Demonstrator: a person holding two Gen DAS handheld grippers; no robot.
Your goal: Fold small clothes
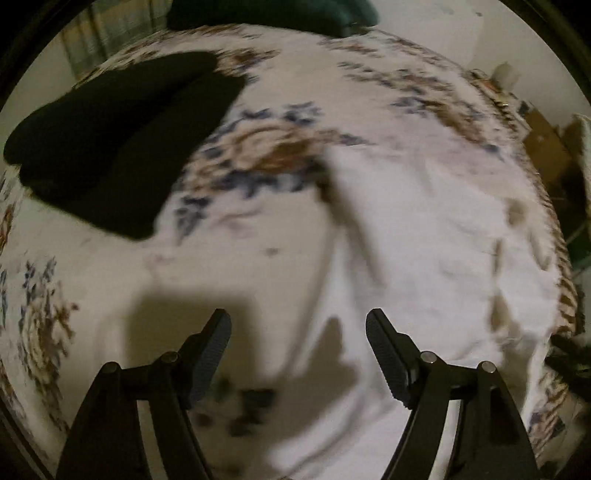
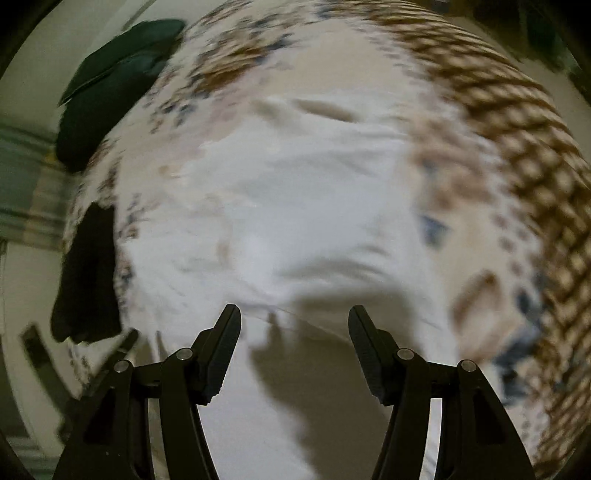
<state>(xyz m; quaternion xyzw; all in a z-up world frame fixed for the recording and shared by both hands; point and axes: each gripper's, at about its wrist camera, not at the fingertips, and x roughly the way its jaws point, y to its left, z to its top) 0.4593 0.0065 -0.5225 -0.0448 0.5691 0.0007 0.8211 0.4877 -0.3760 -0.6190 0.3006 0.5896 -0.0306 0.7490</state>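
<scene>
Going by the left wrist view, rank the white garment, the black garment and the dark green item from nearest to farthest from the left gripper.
From the left gripper:
1. White garment: directly below and right of the open jaws, spread on the floral bedspread.
2. Black garment: upper left, farther up the bed.
3. Dark green item: at the top edge, beyond the bedspread.

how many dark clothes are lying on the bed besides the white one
2. A black garment lies on the floral bedspread, left of the white garment. A dark green garment sits at the bed's far edge. More may lie out of view.
</scene>
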